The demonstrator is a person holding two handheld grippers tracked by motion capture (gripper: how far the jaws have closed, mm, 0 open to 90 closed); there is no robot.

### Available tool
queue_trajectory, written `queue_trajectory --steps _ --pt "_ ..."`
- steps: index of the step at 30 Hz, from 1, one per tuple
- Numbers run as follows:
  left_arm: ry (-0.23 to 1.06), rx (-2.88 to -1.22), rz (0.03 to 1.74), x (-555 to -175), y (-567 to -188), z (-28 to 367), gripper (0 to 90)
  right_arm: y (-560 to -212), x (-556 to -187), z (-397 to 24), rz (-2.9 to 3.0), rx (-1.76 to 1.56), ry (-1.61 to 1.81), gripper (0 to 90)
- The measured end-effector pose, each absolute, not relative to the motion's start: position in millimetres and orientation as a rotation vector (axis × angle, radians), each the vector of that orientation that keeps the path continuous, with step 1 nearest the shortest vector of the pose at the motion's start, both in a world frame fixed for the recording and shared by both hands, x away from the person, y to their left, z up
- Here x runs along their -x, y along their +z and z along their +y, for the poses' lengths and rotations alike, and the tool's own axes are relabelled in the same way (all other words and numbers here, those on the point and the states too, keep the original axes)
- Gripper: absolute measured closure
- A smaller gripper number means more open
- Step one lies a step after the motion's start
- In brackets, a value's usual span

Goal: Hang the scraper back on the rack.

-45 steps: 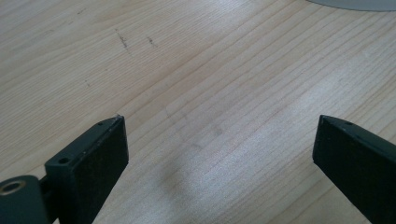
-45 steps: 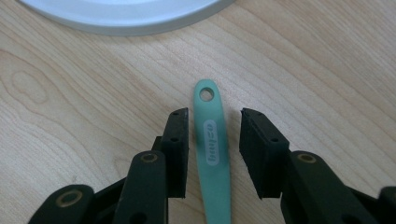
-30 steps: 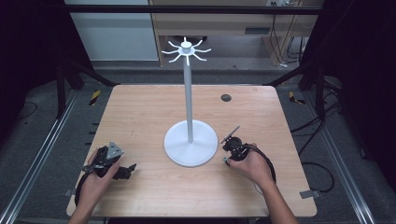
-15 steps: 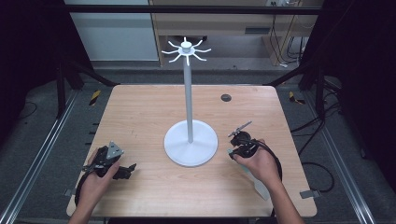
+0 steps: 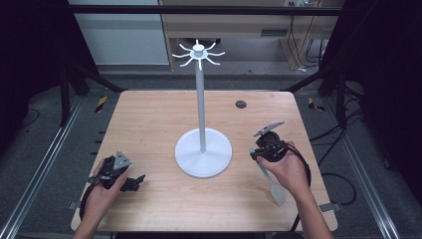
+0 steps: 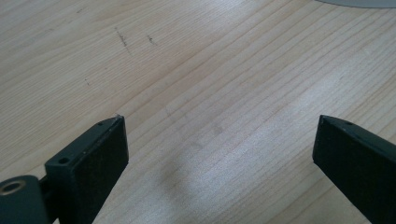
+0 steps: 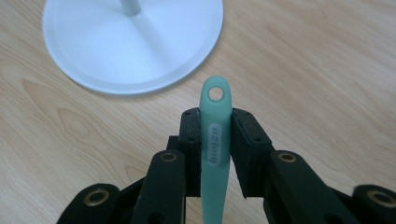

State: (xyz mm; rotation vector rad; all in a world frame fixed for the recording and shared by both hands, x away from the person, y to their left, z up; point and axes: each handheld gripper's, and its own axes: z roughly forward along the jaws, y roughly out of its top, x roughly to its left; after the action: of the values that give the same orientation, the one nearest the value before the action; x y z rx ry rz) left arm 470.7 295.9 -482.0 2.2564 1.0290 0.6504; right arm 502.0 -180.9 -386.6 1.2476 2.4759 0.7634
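Observation:
A white stand with a ring of hooks at its top rises from a round base at the table's middle. My right gripper hovers just right of that base, shut on the handle of a pale green spatula whose blade trails back toward the table's front edge. In the right gripper view the handle sits clamped between the jaws of my right gripper, its hanging hole beyond the tips, and the base lies ahead. My left gripper rests on the table at front left, open over bare wood.
A small dark round disc sits in the wooden table behind the stand, toward the right. A black cable loops from the right gripper. Metal frame rails run along both sides of the table.
My right gripper has lifted off the table and drifted right, away from the stand's base, with the spatula held in it. The left gripper has stayed put.

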Motion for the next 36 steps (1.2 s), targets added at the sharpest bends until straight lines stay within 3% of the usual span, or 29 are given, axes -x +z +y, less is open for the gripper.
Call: queue_trajectory --steps 20,36 --pt "0.651 -2.253 1.032 -470.9 -482.4 296.6 3.2 -321.7 -491.9 -187.1 2.275 -1.146 1.023 74.9" --pt "0.646 -2.258 1.028 -470.6 -482.2 295.5 3.2 -304.5 -485.3 -183.1 2.160 -1.105 1.160 74.9"
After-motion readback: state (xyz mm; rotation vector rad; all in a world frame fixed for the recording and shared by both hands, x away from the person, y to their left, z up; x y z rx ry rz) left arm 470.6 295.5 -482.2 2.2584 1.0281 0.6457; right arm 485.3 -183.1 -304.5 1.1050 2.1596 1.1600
